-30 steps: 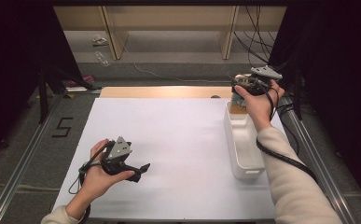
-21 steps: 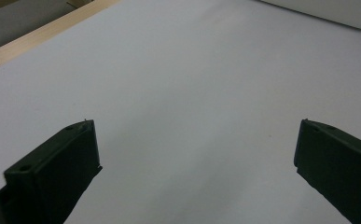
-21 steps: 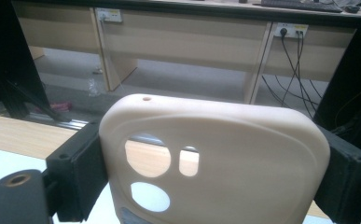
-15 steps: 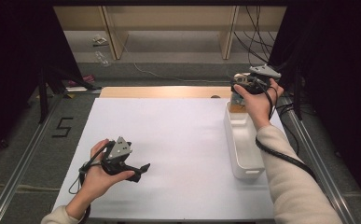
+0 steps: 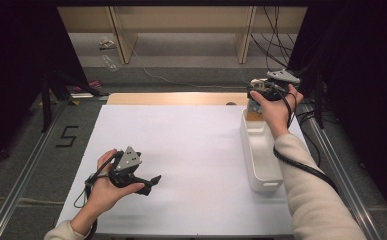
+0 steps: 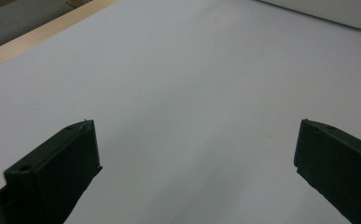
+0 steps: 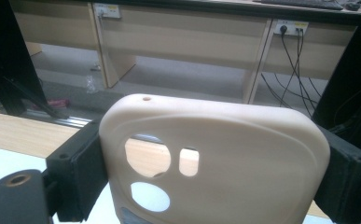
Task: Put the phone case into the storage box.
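Phone case (image 7: 215, 163), cream-coloured, sits clamped between the right tool's (image 5: 255, 97) jaws, above the far end of a white bin (image 5: 261, 155). Nothing has shifted since the earlier frame. Left tool (image 5: 148, 182) gapes wide and empty over the white table (image 5: 191, 145). Beyond are wooden desks (image 7: 178, 32).

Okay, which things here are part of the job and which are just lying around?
Part of the job:
- cream phone case, gripped in the right claw
- white bin below it
- left claw, open over the white sheet

Lying about:
- clear wrapper on the floor
- cables behind the table
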